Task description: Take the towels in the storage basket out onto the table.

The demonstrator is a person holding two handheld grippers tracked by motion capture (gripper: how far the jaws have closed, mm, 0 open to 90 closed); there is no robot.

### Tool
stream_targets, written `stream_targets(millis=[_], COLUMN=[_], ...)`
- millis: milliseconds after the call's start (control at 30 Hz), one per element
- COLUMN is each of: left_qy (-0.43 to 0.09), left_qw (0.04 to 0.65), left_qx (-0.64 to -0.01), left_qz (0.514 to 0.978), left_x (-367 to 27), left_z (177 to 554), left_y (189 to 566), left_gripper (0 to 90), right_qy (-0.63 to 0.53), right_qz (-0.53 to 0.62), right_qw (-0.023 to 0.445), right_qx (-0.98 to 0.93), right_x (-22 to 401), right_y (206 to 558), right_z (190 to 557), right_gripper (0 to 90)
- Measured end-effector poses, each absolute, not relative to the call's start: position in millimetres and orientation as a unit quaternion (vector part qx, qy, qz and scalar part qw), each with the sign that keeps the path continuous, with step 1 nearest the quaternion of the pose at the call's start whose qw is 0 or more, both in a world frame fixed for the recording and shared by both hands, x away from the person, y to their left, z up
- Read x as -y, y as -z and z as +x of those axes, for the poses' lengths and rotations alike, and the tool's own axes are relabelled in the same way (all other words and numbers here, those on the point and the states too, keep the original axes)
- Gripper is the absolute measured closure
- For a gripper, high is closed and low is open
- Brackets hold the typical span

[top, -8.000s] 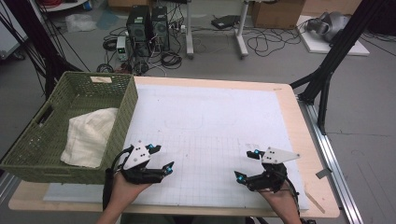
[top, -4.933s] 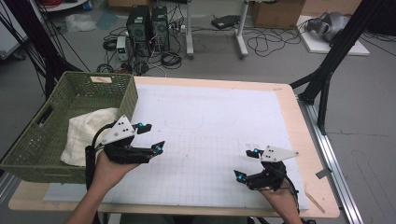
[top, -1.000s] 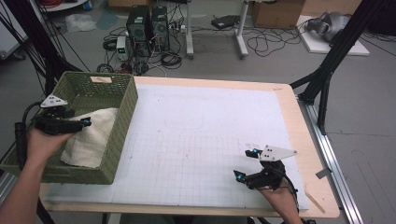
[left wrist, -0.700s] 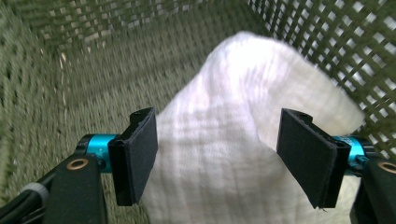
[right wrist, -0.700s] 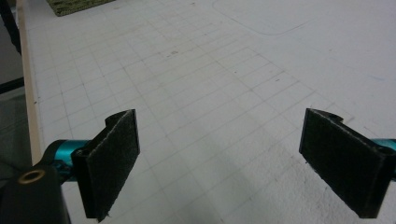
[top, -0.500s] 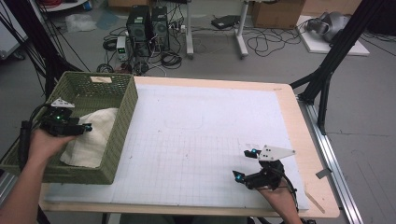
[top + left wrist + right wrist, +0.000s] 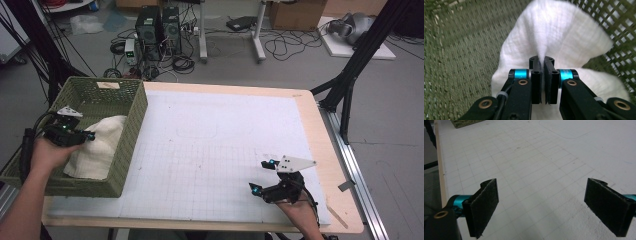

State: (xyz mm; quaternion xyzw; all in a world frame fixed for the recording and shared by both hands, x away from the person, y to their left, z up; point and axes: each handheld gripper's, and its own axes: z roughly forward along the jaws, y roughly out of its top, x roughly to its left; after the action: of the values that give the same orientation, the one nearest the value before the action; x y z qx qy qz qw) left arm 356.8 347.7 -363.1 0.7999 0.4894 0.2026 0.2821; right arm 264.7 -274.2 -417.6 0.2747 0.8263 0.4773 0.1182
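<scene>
Inside basket | towel lengthwise along it | left gripper jaws just closed, pinching fold

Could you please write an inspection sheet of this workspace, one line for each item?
Surface: white gridded mat on wooden table, bare.
Job's things: white cloth in green basket.
Clutter: nothing seen.
Grippers: left hand-held gripper has just closed, pinching a cloth fold; right hand-held gripper open above the mat.
Cables: black cable along the left forearm.
Surroundings: computer towers, floor wiring, black stand legs.
</scene>
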Motion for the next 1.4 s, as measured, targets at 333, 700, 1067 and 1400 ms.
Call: stream_targets(millis=[333, 700, 1067, 1400], left_qy=[-0.242, -0.251, -0.264, -0.279], left_qw=[0.357, 0.444, 0.471, 0.489], left_qx=[-0.482, -0.48, -0.464, -0.442], left_qz=[0.763, 0.714, 0.702, 0.698], left_x=[-350.6, -361.9, -364.1, -357.8], left_z=[339.8, 321.4, 308.4, 303.9], left_y=[343.5, 324.1, 309.7, 281.0], left_gripper=[85.8, 85.8, 85.9, 85.8], right_qy=[-0.482, -0.482, -0.481, -0.48], right_qz=[0.276, 0.275, 0.275, 0.275], right_qw=[0.12, 0.121, 0.12, 0.121], right_qx=[-0.823, -0.823, -0.824, -0.824], right_x=[275.8, 276.0, 275.3, 275.1], right_y=[416.2, 415.9, 416.3, 416.4], right_z=[264.9, 265.2, 265.5, 265.8], right_gripper=[11.4, 11.4, 11.4, 11.4])
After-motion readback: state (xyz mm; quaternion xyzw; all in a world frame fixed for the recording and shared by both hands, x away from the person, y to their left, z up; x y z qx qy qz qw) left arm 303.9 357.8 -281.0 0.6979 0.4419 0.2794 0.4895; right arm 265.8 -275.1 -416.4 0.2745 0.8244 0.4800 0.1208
